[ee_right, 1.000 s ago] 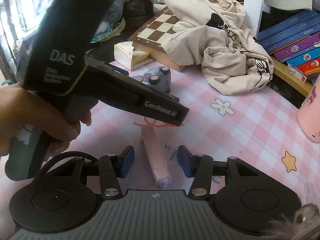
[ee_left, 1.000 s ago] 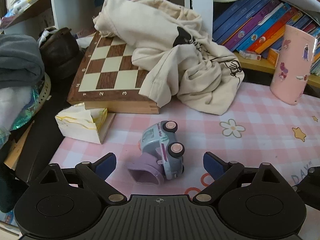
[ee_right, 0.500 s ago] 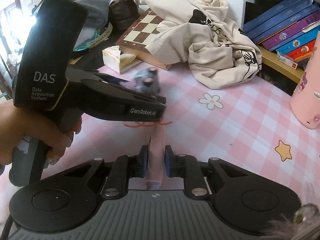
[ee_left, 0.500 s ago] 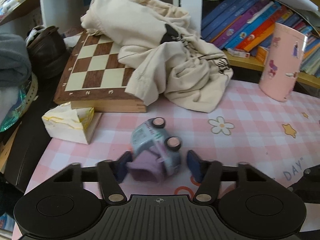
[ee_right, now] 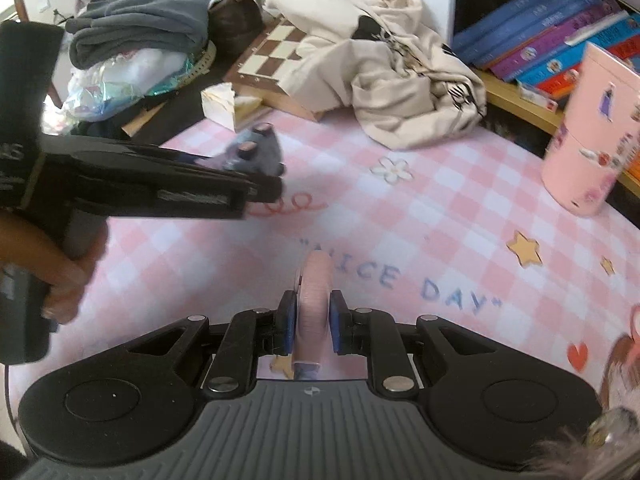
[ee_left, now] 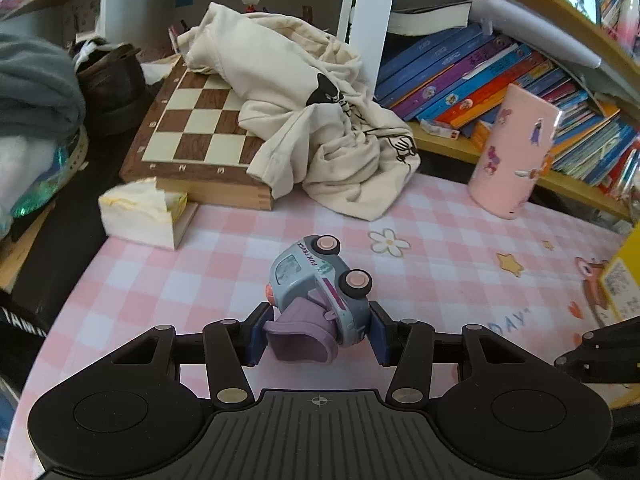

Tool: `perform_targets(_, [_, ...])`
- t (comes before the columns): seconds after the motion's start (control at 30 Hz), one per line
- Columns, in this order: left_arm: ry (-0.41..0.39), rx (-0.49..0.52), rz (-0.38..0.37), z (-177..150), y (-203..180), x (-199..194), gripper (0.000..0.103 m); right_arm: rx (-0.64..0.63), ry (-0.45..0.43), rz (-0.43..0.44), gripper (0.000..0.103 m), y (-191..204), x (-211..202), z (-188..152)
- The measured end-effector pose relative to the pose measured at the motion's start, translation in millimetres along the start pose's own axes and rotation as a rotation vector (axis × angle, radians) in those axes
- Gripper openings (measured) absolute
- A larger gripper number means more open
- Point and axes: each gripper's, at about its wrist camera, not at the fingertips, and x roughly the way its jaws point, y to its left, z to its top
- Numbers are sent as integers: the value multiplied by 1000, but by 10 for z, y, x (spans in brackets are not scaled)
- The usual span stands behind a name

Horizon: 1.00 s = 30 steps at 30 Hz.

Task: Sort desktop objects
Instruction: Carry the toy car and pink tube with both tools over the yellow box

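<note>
My left gripper [ee_left: 318,334] is shut on a small blue-and-purple toy truck [ee_left: 320,292] that lies on its side, wheels to the right, lifted a little above the pink checked table mat [ee_left: 440,248]. The truck also shows blurred in the right wrist view [ee_right: 254,150], at the tip of the left gripper [ee_right: 276,176]. My right gripper [ee_right: 314,322] is shut on a pink rolled cylinder [ee_right: 314,292] and holds it above the mat [ee_right: 400,220].
A cream cloth bag [ee_left: 320,120] lies over a chessboard box [ee_left: 192,136] at the back. A tissue pack [ee_left: 140,212] sits left. A pink sticker-covered cup [ee_left: 512,152] stands right, before a shelf of books [ee_left: 480,76]. Folded clothes [ee_right: 136,20] lie far left.
My left gripper closed on the toy truck and raised it. My right gripper closed on the pink roll and lifted it off the mat, moving right.
</note>
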Motion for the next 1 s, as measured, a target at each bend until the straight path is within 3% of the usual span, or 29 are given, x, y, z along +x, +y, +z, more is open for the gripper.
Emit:
perform_targets(0.5, [-7,-44,-195,-322,-107,-658,48,41,40,-68,16,-21,-573,-406])
perform_targets(1.0, [-30,-12,-283,-351,-259,-1087,48,189,8,-181,16,-174,-1184,-786])
